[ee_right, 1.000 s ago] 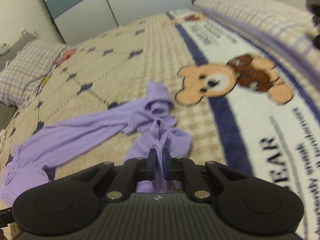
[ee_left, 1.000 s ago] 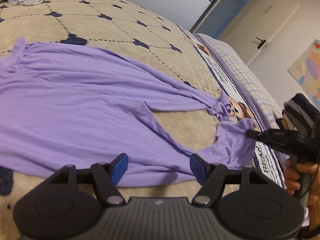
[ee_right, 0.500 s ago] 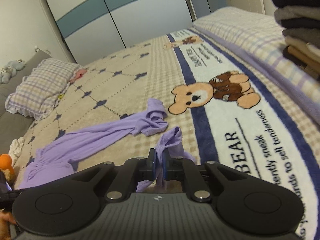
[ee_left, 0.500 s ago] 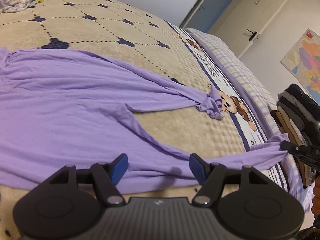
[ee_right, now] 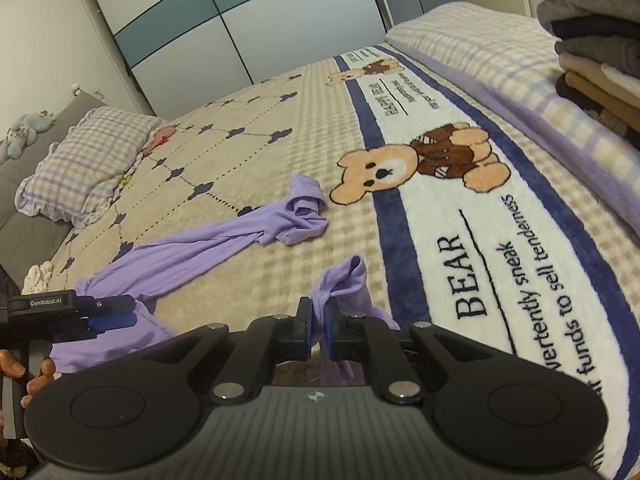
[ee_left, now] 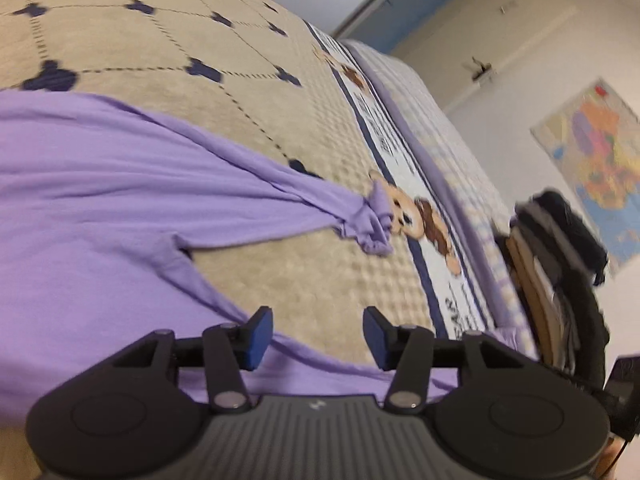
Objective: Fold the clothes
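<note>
A purple garment (ee_left: pixel 120 200) lies spread on the bed, with two long parts reaching right. One ends in a crumpled bunch (ee_left: pixel 372 224) by the printed bear, also seen in the right wrist view (ee_right: pixel 304 212). My right gripper (ee_right: pixel 316 332) is shut on the end of the other long part (ee_right: pixel 344 280), held just above the blanket. My left gripper (ee_left: pixel 316 336) hovers over the garment's near edge. Its jaws are closing, with the purple strip running below them and the pads not pressing on it. It shows from the side in the right wrist view (ee_right: pixel 112 314).
A tall stack of folded clothes (ee_left: pixel 560 264) stands at the bed's right edge, also in the right wrist view (ee_right: pixel 592 40). A checked pillow (ee_right: pixel 88 160) lies at the far left. The bear blanket (ee_right: pixel 460 208) covers the bed. Wardrobe doors (ee_right: pixel 260 20) stand behind.
The right gripper has drawn its end of the garment away from the crumpled bunch, toward the near right. The left gripper has moved right along the near edge and its jaws have narrowed.
</note>
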